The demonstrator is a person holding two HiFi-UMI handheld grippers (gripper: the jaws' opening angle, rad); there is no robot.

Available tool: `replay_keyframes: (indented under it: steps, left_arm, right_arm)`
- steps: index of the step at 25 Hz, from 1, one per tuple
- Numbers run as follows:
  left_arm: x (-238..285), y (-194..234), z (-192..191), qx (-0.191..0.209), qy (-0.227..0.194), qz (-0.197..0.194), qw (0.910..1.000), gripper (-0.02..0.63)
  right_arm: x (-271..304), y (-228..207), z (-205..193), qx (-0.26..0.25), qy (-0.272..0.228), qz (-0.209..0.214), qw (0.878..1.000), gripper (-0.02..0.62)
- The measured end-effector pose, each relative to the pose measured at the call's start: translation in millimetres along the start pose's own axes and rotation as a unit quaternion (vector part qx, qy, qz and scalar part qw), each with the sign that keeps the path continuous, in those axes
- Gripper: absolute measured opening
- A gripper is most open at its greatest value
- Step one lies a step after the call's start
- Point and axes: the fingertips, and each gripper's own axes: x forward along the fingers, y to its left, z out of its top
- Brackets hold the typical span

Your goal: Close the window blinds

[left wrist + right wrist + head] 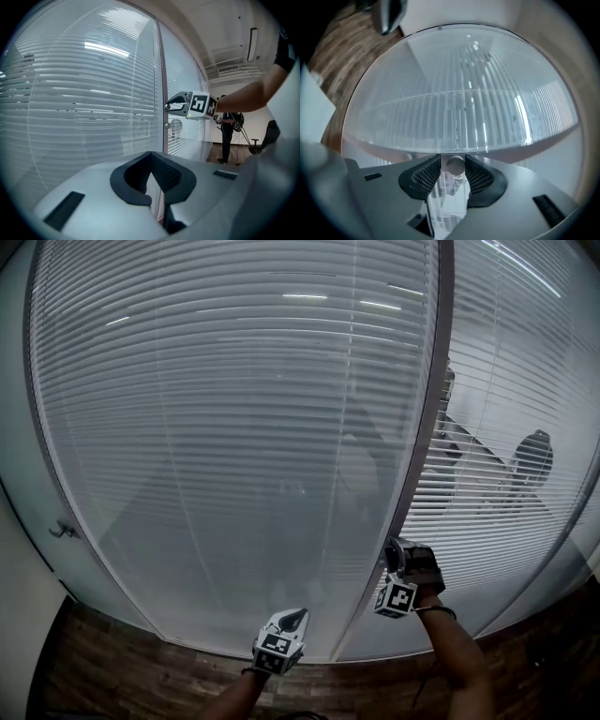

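White slatted blinds [234, 427] hang behind the glass of the left pane with their slats nearly flat. The right pane's blinds [511, 409] stand partly open, and shapes show through them. Between the panes runs a grey upright frame [424, 446]. My right gripper [392, 557] is up against this frame. In the right gripper view a small round knob [455, 165] sits between the open jaws of the right gripper [454, 160], with a thin gap beside it. My left gripper [291, 618] hangs lower, in front of the left pane. Its tips [151, 153] meet with nothing in them.
Dark wood floor [112, 662] runs below the glass. A small hook [64, 531] sticks out at the left edge of the pane. In the left gripper view a person [228, 136] stands far down the room by an office chair [255, 144].
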Motion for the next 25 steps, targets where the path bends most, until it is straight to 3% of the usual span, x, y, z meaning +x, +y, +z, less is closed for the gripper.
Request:
replay_keyframes:
  steps: [1, 2, 4, 6, 9, 10, 12, 15, 20, 22, 23, 25]
  left_arm:
    - [0, 0, 1, 0.0, -0.001, 0.001, 1.0, -0.005]
    - [-1, 0, 2, 0.0, -0.002, 0.002, 1.0, -0.005]
    - [-2, 0, 4, -0.001, -0.002, 0.004, 1.0, -0.005]
    - [-2, 0, 4, -0.002, -0.002, 0.003, 1.0, -0.005]
    - [-1, -1, -1, -0.002, -0.001, -0.002, 1.0, -0.005]
    - [-1, -1, -1, -0.002, -0.001, -0.003, 1.0, -0.005]
    - [-2, -1, -1, -0.002, 0.0, -0.002, 1.0, -0.005]
    - [-3, 1, 0, -0.003, 0.001, 0.0, 1.0, -0.005]
    - [-5, 2, -2, -0.005, 0.003, 0.0, 1.0, -0.005]
    - [-6, 2, -2, -0.006, 0.002, 0.001, 1.0, -0.005]
    - [-6, 2, -1, -0.006, 0.001, 0.002, 1.0, -0.005]
    - [-6, 2, 0, -0.007, 0.0, 0.003, 1.0, -0.005]
  right_arm:
    - [-2, -3, 2, 0.075, -0.002, 0.008, 0.997, 0.144]
    - [-4, -7, 4, 0.162, -0.004, 0.018, 0.987, 0.15]
    - [-8, -20, 9, 0.334, -0.008, 0.039, 0.942, 0.161]
    - [-6, -30, 6, 0.457, -0.01, 0.044, 0.888, 0.161]
    - [-2, -31, -12, 0.592, 0.007, 0.042, 0.805, 0.161]
    - [-1, -28, -19, 0.622, 0.016, 0.043, 0.782, 0.161]
    - [1, -20, -29, 0.653, 0.026, 0.05, 0.756, 0.161]
    - [2, -14, -28, 0.665, 0.018, 0.065, 0.744, 0.16]
    - [1, -15, -26, 0.661, 0.005, 0.067, 0.748, 0.127]
    - [1, -16, -26, 0.638, 0.005, 0.066, 0.767, 0.126]
    - [1, -17, -25, 0.617, 0.005, 0.065, 0.784, 0.126]
    - [1, -18, -22, 0.553, 0.002, 0.062, 0.831, 0.126]
